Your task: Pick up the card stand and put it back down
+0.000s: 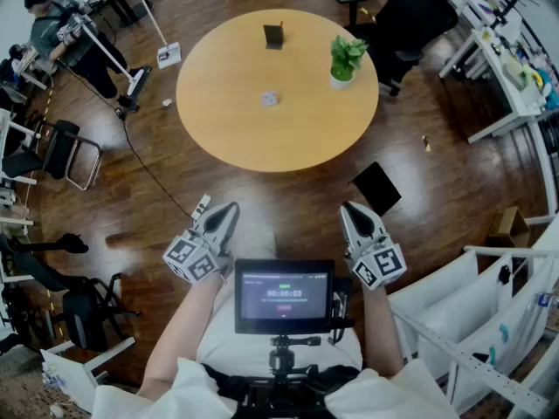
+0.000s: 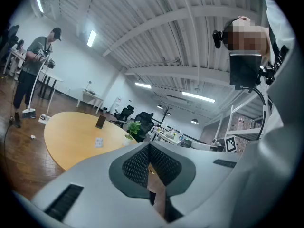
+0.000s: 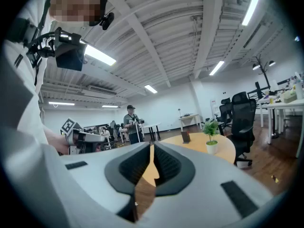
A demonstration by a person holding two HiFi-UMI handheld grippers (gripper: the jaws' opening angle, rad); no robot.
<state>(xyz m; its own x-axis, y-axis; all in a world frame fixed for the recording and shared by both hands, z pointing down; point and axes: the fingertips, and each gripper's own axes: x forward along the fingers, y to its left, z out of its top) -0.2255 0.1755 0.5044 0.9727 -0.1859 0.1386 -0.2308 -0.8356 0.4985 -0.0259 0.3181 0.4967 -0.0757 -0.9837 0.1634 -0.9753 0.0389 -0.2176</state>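
**Figure. Operator standing short of a round desk, both tongs closed and empty.**

The card stand [image 1: 273, 36], a small dark upright piece, stands on the far part of the round wooden desk [image 1: 227, 120], well apart from both tongs. A potted green plant [image 1: 347, 59] in a white pot stands to its right, near the desk's edge. A small pale square card [image 1: 269, 99] lies flat near the middle of the desk, on the near side of the stand.

The left tongs [image 1: 229, 209] and the right tongs [image 1: 349, 209] are held side by side over the dark wooden floor [image 1: 288, 199], short of the desk's near edge and pointing toward it. A small monitor [image 1: 284, 295] on the person's chest rig sits between the two forearms.

In the left gripper view the left tongs [image 2: 149, 148] have their ribbed pads met at the tip, with nothing between them. Past them lie the desk [image 2: 71, 137], the card stand [image 2: 100, 122] and the plant [image 2: 133, 128].

In the right gripper view the right tongs [image 3: 152, 148] are likewise closed narrow on nothing. The card stand [image 3: 185, 137] and the plant [image 3: 211, 136] show on the desk [image 3: 223, 148] beyond.
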